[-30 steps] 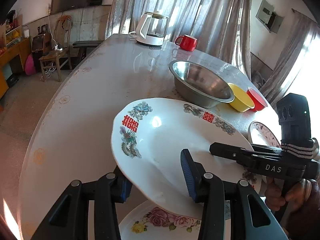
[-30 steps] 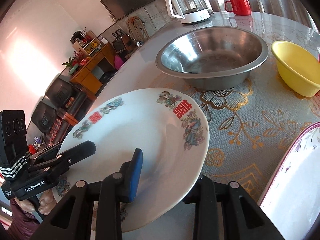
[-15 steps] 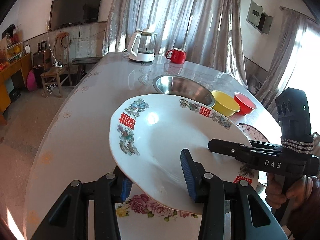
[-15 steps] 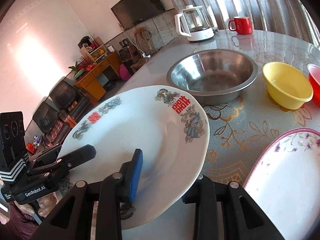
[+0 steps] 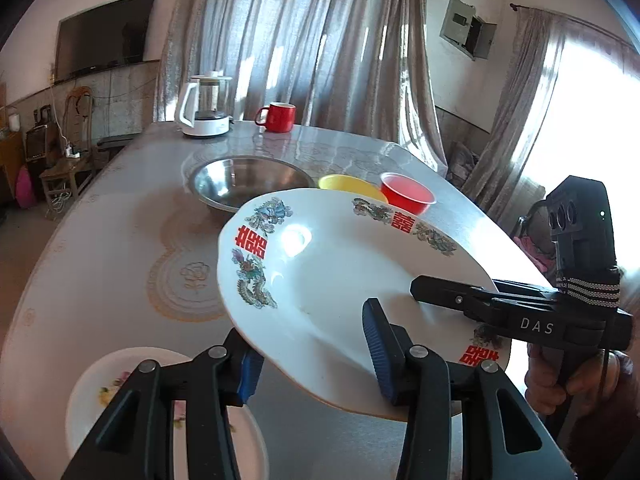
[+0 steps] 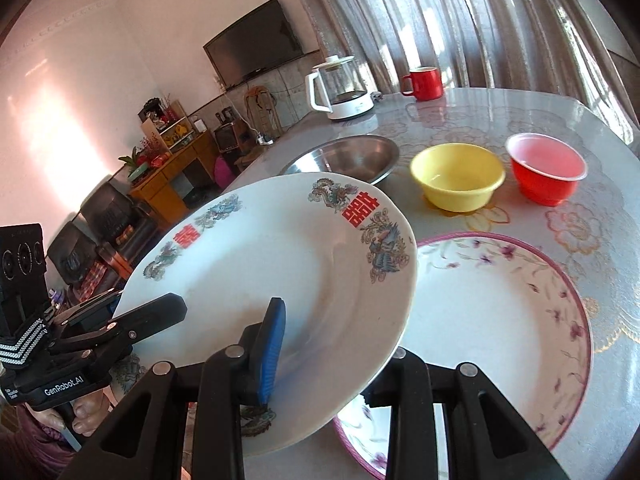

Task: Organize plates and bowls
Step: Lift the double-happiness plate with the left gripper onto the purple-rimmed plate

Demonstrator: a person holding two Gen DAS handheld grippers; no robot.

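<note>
I hold the white plate (image 5: pixel 328 280) up off the table (image 5: pixel 120 216), tilted, with both sets of fingers clamped on its rim. My left gripper (image 5: pixel 312 360) pinches the near edge, one blue pad (image 5: pixel 376 356) lying on the plate's face and the other tucked under the rim. My right gripper (image 6: pixel 332 344) bites the opposite edge the same way, a blue pad (image 6: pixel 272 344) on top and the other finger beneath.

The plate is glossy white with a shallow well, and its broad rim carries red double-happiness characters between painted dragons and phoenixes. A bright glare sits on its face in the left wrist view.

Below its right side lies a larger plate with a purple rim (image 6: pixel 520 320) and small purple flowers, flat on the table. A rose-patterned plate (image 5: pixel 120 392) lies under my left gripper. Beyond stand a steel bowl (image 5: pixel 252 184), a yellow bowl (image 6: pixel 456 176), a red bowl (image 6: pixel 546 172), a red mug (image 5: pixel 276 117) and a glass kettle (image 5: pixel 206 106).
</note>
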